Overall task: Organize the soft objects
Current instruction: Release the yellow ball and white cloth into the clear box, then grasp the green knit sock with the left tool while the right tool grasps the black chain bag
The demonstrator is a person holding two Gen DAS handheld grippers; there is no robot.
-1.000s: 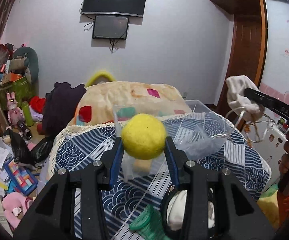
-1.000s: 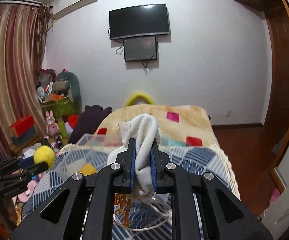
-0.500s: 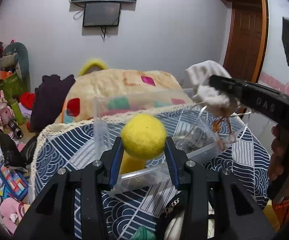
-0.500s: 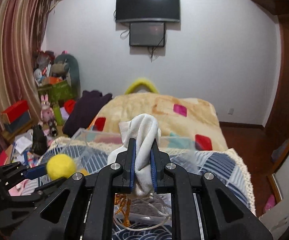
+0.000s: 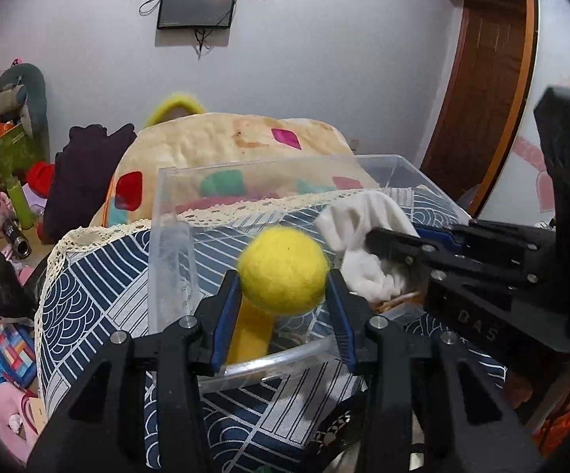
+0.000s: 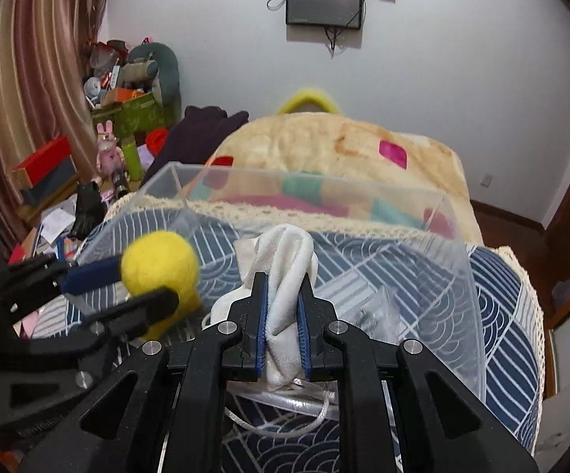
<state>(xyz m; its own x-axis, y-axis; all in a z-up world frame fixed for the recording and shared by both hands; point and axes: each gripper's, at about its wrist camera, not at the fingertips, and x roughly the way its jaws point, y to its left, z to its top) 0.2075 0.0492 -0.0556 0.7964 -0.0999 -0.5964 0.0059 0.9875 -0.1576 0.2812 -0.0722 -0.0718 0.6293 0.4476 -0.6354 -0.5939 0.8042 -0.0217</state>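
Two handheld black grippers with blue-lined fingers reach over a clear plastic bin (image 5: 285, 173) that sits on a bed covered in a navy and white patterned cloth (image 5: 99, 283). The left gripper (image 5: 283, 295) has its jaws parted only as wide as one fuzzy yellow ball (image 5: 283, 270), which they pinch on both sides; the ball hangs above the bin's near left portion, seemingly positioned so it can drop inside once released. The right gripper (image 6: 281, 315) has its jaws drawn close together around one bunched white cloth (image 6: 285, 264), possibly a sock or small towel, which bulges out above the fingertips; it too is held over the bin's interior, beside the ball, so both soft items appear lined up for delivery into the same container. Inside the bin, below the ball, lies one yellow piece (image 5: 251, 333), partly hidden by the left gripper, so its shape is unclear. A loop of clear or white cord (image 6: 285, 414) lies beneath the white cloth, and whether it is attached to the cloth cannot be told. Counted: two grippers, one ball, one white cloth, one bin. Behind the bin lies a cream blanket (image 6: 324, 149) with coloured patches, and two dark screens (image 6: 324, 2) hang on the wall.
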